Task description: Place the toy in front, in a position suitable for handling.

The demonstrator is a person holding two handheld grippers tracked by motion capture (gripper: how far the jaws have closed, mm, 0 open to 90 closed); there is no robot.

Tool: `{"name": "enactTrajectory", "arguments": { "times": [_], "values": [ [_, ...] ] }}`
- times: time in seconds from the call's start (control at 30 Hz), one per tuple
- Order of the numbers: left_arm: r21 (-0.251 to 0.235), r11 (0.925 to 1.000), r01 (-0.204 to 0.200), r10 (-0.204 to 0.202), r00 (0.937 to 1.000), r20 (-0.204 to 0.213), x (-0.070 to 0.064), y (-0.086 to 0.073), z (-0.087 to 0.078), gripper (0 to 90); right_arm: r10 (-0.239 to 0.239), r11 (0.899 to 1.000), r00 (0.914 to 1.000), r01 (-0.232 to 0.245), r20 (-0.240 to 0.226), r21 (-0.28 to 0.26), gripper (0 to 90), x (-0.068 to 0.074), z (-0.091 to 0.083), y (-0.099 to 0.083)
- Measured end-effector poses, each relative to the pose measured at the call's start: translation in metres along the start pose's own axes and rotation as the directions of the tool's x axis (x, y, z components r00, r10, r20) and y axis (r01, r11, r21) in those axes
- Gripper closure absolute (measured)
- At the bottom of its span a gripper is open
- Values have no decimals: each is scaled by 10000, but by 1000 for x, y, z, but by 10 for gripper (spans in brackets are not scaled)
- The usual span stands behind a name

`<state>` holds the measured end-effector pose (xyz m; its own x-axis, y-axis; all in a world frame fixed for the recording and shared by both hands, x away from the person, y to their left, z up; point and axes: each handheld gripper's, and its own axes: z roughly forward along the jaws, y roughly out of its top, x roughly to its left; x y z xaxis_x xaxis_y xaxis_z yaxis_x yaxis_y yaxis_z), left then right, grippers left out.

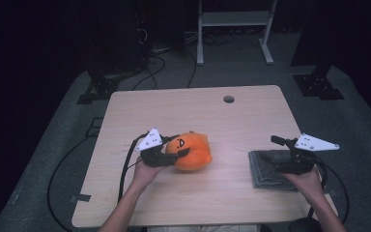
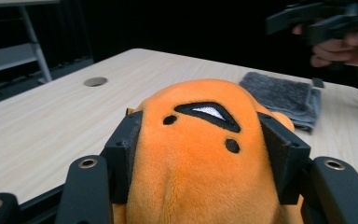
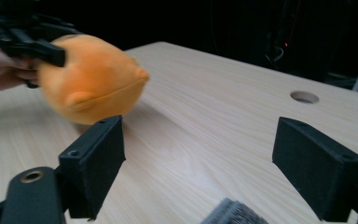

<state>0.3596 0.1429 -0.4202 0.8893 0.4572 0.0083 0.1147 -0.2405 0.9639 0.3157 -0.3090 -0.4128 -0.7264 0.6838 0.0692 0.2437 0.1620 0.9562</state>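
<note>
we see the orange plush toy (image 2: pixel 200 154) squeezed between the jaws of our left gripper (image 1: pixel 176 153), while our right gripper (image 3: pixel 198 163) hovers wide open and empty over the grey cloth (image 1: pixel 265 169).

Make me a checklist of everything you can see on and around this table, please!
Surface: pale wooden table with a round hole near the far edge.
Job's things: round orange plush toy with a black stitched face, clamped between the left gripper's jaws; in the right gripper view its underside looks just off the wood.
Clutter: folded grey cloth at the table's right side.
Grippers: left gripper shut on the toy; right gripper open, jaws wide apart, above the cloth's edge.
Cables: black cables trail from each gripper; more lie on the floor.
Surroundings: grey carpet, a white metal frame behind, dark room.
</note>
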Motion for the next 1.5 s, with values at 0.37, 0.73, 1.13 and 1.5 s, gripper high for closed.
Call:
{"name": "enactTrajectory", "arguments": {
  "times": [0.37, 0.73, 1.13, 1.5],
  "values": [
    [278, 9994, -203, 189, 9985, 513, -26, -6, 14, 392, 11, 9652, 9991, -120, 419, 2611, 240, -29, 30, -22],
    [651, 9973, -341, 300, 9975, 634, -32, -11, 21, 377, -114, 8949, 9993, -54, 349, 4463, 317, -34, 46, -45],
    [931, 9957, 12, -87, 9967, 805, -32, -10, 19, 170, -460, 8902, 9979, 206, 447, 4550, 599, -31, 43, -52],
    [1557, 9878, -29, -125, 9951, 976, -23, -16, 1, 55, 243, 8930, 9984, -450, 518, 4477, 778, -33, 37, -49]
  ]
}}
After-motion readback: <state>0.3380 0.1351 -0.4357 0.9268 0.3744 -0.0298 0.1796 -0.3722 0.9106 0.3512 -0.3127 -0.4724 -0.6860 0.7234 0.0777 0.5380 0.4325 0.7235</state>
